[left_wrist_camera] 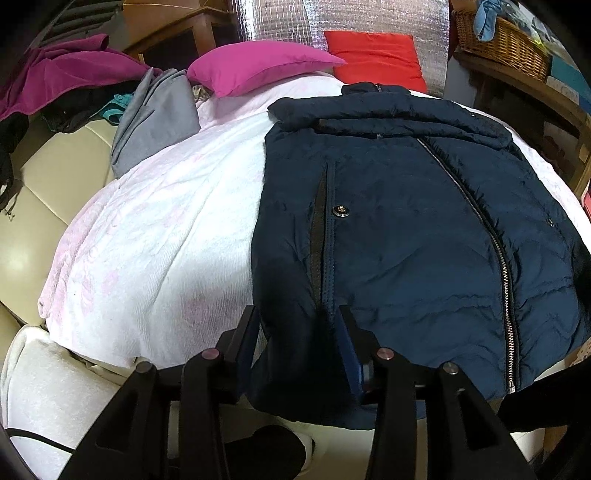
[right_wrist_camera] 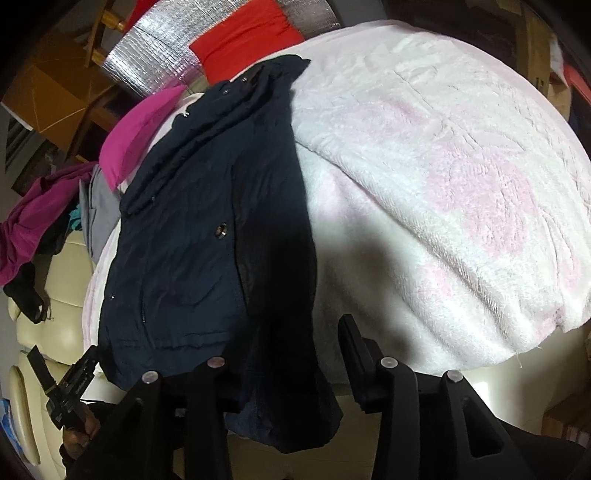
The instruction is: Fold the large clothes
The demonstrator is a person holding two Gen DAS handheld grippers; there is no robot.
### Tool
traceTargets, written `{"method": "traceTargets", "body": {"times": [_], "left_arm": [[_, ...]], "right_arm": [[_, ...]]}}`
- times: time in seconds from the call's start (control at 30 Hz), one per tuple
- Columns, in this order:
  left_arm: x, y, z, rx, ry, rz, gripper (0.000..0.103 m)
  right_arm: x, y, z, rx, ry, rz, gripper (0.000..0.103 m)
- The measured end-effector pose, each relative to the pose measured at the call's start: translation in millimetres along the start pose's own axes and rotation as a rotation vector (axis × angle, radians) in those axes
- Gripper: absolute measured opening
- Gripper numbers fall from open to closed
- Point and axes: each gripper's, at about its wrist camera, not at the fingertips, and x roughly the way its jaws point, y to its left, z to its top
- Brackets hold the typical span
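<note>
A navy jacket (left_wrist_camera: 424,229) lay zipped and flat on a pink-and-white blanket (left_wrist_camera: 155,240). The left gripper (left_wrist_camera: 297,332) straddled the jacket's near hem, jaws wide; the right gripper (right_wrist_camera: 295,354), jaws likewise spread, flanked the hem's other side.

navy jacket on the pink-and-white blanket, both grippers at its near hem

the navy jacket (right_wrist_camera: 192,236) lies flat on the fluffy blanket (right_wrist_camera: 443,177), collar at the far end, a metal snap (right_wrist_camera: 221,230) near its middle; just beyond the collar sit a magenta pillow (right_wrist_camera: 136,136) and a red pillow (right_wrist_camera: 243,33), with silver foil sheeting (right_wrist_camera: 159,48) behind them. left of the jacket, a purple garment (right_wrist_camera: 40,218) and a grey one (right_wrist_camera: 101,210) are heaped on a cream sofa (right_wrist_camera: 66,288). the right gripper (right_wrist_camera: 295,354) has its jaws spread, the jacket's near hem draped between them (actual pinch unclear). the left gripper (right_wrist_camera: 62,369) shows at the jacket's near left corner, its jaw state unreadable.
</note>
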Motion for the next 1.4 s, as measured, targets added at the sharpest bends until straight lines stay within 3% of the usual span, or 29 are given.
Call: {"method": "traceTargets", "body": {"times": [0.33,0.5,1.4], "left_arm": [[1,-2,-1,0.005,0.009,0.008,0.048],[1,-2,0,0.005,0.011,0.009,0.048],[9,-2,0,0.004,0.036,0.012,0.05]], "right_arm": [[13,19,-7,-0.084,0.052,-0.011,0.045],[6,35,-11,-0.159,0.0,0.017,0.045],[2,16,0,-0.061,-0.029,0.006,0.045]]}}
